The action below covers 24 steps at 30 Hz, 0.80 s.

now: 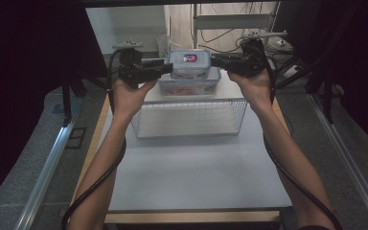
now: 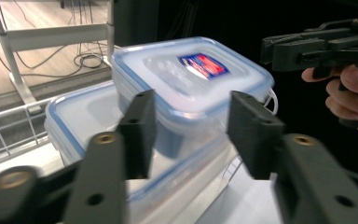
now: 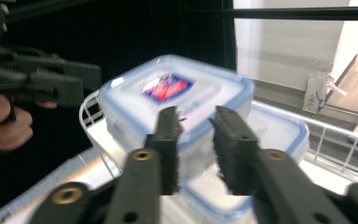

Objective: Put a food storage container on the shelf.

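Resting on a larger box (image 1: 188, 86) of the same kind, the small lidded plastic box (image 1: 189, 63) with a red-and-blue label sat at the far end of the table (image 1: 196, 177), just behind a white wire basket (image 1: 189, 119). Both boxes were clear with blue-edged lids. The left gripper (image 1: 165, 68) met the small box at its left end and the right gripper (image 1: 216, 61) at its right end, each held level by a hand. In the left gripper view, the jaws stood spread on either side of a corner of the small box (image 2: 191, 79), and whether the pads pressed on it could not be told. In the right gripper view, the jaws stood narrowly apart in front of the small box (image 3: 177, 93); blur hid whether they pinched its lid edge.

The tabletop was a plain white sheet with a wood-coloured border at its near and side edges. Grey floor lay on both sides of the table, crossed by pale metal rails (image 1: 43, 177). Dark curtains (image 1: 28, 48) hung to the left and right. Beyond the table stood a pale metal frame (image 1: 235, 21) on a light wooden floor, with loose cables (image 1: 220, 36) trailing across it. Black cables ran from both grippers back along the forearms.
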Tool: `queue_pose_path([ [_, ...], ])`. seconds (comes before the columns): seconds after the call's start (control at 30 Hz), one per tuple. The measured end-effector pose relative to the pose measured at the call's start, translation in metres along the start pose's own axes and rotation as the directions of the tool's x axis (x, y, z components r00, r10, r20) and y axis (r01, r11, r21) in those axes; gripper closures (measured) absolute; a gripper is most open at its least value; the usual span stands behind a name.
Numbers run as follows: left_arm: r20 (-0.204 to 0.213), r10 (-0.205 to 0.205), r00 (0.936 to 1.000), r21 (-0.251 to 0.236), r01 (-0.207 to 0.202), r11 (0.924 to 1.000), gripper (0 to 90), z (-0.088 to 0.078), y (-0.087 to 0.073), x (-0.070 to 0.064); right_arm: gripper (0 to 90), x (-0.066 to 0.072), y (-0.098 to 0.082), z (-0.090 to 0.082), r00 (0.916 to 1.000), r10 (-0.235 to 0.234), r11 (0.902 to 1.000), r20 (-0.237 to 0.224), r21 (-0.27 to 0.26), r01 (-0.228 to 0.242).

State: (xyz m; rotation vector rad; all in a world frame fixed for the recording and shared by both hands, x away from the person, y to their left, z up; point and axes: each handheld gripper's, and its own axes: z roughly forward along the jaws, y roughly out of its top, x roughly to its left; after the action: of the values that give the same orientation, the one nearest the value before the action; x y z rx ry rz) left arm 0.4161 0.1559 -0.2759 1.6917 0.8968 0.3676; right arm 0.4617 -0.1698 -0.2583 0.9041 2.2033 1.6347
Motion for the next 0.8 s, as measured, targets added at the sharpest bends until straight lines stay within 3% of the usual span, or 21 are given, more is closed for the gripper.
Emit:
queue_pose_path([
  [0.07,0.003,0.012,0.9999,0.007,-0.012,0.9999,63.4,-0.002,-0.004,-0.002,78.2,0.001,-0.002,-0.001,1.0,-0.007,1.0,0.0,0.002,0.007],
  [0.13,-0.004,0.035,0.9994,0.032,-0.035,0.9989,79.6,0.001,-0.013,-0.007,86.3,0.008,-0.014,0.0,0.9989,-0.033,0.9986,-0.033,0.04,0.034],
  [0.27,0.002,0.04,0.9992,0.049,-0.04,0.998,88.6,0.008,-0.018,-0.007,88.2,0.013,-0.023,0.007,0.9975,-0.055,0.9958,-0.045,0.07,0.058],
  [0.43,0.005,0.038,0.9993,0.06,-0.038,0.9975,89.5,0.017,-0.019,-0.008,88.6,0.014,-0.028,0.02,0.9973,-0.061,0.9939,-0.041,0.09,0.065],
  [0.8,-0.023,0.018,0.9996,0.06,-0.017,0.9981,87.2,0.025,-0.015,-0.002,88.1,0.007,-0.026,0.022,0.9992,-0.028,0.9964,-0.028,0.079,0.03],
])
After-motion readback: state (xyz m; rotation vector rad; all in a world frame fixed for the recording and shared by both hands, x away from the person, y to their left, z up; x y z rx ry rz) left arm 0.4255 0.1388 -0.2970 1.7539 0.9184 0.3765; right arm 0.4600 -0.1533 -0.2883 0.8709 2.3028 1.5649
